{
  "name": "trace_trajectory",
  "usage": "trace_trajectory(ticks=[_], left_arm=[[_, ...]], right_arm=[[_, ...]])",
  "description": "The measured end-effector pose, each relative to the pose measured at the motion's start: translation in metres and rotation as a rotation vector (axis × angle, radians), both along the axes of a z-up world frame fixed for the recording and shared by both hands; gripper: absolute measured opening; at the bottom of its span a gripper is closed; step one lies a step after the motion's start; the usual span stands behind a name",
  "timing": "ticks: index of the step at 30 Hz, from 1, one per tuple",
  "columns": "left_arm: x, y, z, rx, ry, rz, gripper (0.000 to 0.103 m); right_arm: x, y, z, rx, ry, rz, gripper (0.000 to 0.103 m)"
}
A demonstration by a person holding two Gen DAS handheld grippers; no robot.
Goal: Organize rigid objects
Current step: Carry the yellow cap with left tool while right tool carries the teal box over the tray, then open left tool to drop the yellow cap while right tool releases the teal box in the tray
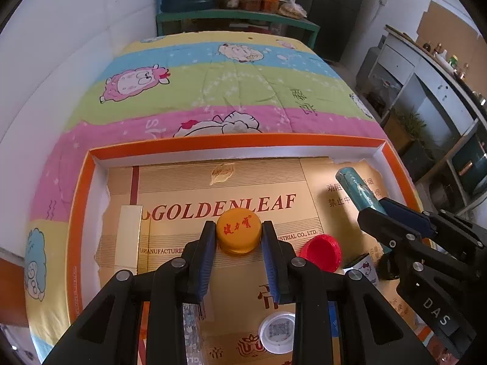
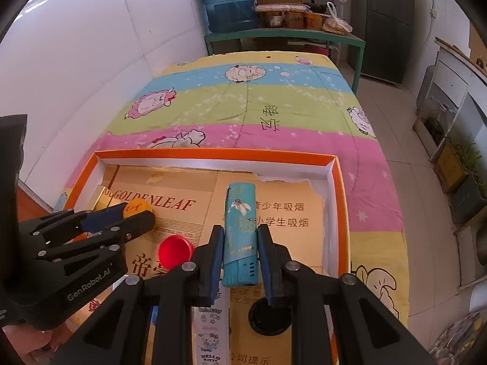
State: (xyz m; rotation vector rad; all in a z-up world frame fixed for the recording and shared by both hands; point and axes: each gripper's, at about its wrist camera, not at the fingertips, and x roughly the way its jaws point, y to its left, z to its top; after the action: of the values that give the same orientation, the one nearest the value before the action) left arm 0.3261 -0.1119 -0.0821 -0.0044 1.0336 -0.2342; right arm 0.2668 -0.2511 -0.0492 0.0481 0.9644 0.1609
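Observation:
My left gripper (image 1: 239, 237) is shut on an orange bottle cap (image 1: 239, 233) with red characters, held above the gold cardboard floor of an orange-rimmed box (image 1: 231, 141). My right gripper (image 2: 240, 243) is shut on a teal lighter (image 2: 240, 231) printed with a white bird, which points away from me over the box's right half. In the left wrist view the right gripper (image 1: 373, 205) and the lighter (image 1: 356, 187) show at right. In the right wrist view the left gripper (image 2: 138, 211) and the orange cap (image 2: 137, 206) show at left. A red cap (image 1: 321, 252) lies between the grippers.
A white cap (image 1: 278, 333), a black cap (image 2: 269, 316), a Hello Kitty box (image 2: 210, 334) and a slim gold box (image 1: 129, 237) lie in the orange-rimmed box. It rests on a striped cartoon-sheep quilt (image 2: 258, 106). A white wall runs at left, shelves (image 1: 432, 97) stand at right.

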Motion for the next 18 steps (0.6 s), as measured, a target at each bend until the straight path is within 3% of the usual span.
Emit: trace_trajectory(ticks=[6, 12, 18], left_arm=[[-0.002, 0.000, 0.000, 0.004, -0.022, -0.011, 0.031], [-0.001, 0.002, 0.000, -0.033, -0.018, -0.020, 0.040], [-0.002, 0.002, 0.000, -0.035, -0.023, -0.023, 0.043]], right_arm=[[0.003, -0.004, -0.010, -0.010, 0.028, -0.014, 0.023], [0.004, -0.002, -0.013, -0.007, 0.043, -0.003, 0.023], [0.003, -0.003, -0.015, -0.006, 0.041, -0.003, 0.030]])
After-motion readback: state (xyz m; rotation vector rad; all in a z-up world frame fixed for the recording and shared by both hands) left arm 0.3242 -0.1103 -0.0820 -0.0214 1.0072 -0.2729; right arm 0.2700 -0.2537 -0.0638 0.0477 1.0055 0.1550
